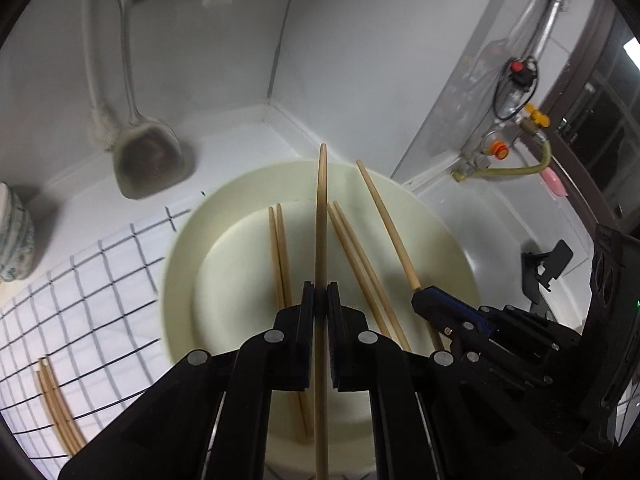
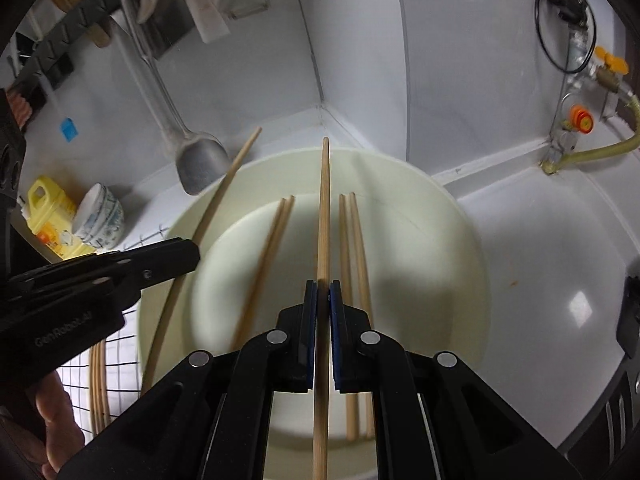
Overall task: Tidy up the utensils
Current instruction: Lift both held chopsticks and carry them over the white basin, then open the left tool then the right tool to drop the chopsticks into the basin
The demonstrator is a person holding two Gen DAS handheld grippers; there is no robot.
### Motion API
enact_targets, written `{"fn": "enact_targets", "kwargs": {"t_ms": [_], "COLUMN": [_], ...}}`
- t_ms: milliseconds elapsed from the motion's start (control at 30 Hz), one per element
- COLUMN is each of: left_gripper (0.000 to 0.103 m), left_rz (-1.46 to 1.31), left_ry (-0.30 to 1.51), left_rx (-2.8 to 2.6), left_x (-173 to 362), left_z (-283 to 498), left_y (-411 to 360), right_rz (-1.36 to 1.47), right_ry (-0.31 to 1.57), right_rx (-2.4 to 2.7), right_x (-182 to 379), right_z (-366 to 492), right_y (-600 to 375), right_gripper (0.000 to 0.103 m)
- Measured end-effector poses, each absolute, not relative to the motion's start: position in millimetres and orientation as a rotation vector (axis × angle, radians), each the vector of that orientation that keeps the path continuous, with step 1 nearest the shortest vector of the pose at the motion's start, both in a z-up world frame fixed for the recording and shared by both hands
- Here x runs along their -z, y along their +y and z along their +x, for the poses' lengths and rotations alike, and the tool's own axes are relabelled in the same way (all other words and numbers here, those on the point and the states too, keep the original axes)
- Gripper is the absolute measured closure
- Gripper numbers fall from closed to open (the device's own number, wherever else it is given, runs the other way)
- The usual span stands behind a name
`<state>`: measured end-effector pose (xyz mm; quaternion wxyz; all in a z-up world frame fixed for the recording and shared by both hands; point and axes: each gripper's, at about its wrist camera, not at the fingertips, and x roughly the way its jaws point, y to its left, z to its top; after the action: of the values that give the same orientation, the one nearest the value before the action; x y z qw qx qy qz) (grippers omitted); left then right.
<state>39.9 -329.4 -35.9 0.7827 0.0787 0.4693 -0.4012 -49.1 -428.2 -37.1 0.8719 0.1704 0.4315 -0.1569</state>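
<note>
A cream plate (image 1: 180,272) (image 2: 460,272) sits on the white counter with two pairs of wooden chopsticks lying in it (image 1: 280,256) (image 1: 356,256) (image 2: 264,256) (image 2: 356,256). My left gripper (image 1: 320,292) is shut on one chopstick (image 1: 322,208) and holds it above the plate; it also shows in the right wrist view (image 2: 192,252) with its chopstick (image 2: 224,192). My right gripper (image 2: 323,288) is shut on another chopstick (image 2: 325,208) above the plate; it shows in the left wrist view (image 1: 420,296) with its chopstick (image 1: 388,224).
More chopsticks (image 1: 56,404) (image 2: 98,384) lie on a checked cloth (image 1: 80,300) left of the plate. A metal spatula (image 1: 148,164) (image 2: 196,168) hangs at the wall. A patterned bowl (image 2: 100,216) and yellow bottle (image 2: 48,208) stand left. Gas valves (image 1: 516,136) at right.
</note>
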Motion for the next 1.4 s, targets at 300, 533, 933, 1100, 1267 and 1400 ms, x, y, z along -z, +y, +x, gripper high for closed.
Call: {"fn": "enact_targets", "kwargs": {"t_ms": [300, 533, 933, 1100, 1267, 1400], "left_gripper": [0.096, 0.096, 0.069, 0.044, 0.036, 0.030], "left_rz": [0.176, 0.184, 0.204, 0.171, 0.165, 0.176], "left_ry": [1.070, 1.107, 1.095, 1.060, 1.043, 1.017], "left_rx": [0.816, 0.785, 0.737, 0.690, 0.661, 0.645], "left_x": [65, 81, 82, 68, 58, 46], "left_z": [59, 65, 68, 72, 72, 67], "left_y": [-350, -356, -350, -335, -320, -304], "right_rz": [0.397, 0.392, 0.396, 0.369, 0.360, 0.370], "right_ry": [0.960, 0.994, 0.982, 0.956, 0.949, 0.948], "right_rx": [0.304, 0.304, 0.341, 0.357, 0.362, 0.353], "right_x": [66, 78, 74, 64, 57, 52], "right_z": [-33, -27, -24, -29, -35, -42], "right_y": [-446, -450, -456, -453, -446, -437], "right_gripper": [0.097, 0.097, 0.076, 0.069, 0.069, 0.063]}}
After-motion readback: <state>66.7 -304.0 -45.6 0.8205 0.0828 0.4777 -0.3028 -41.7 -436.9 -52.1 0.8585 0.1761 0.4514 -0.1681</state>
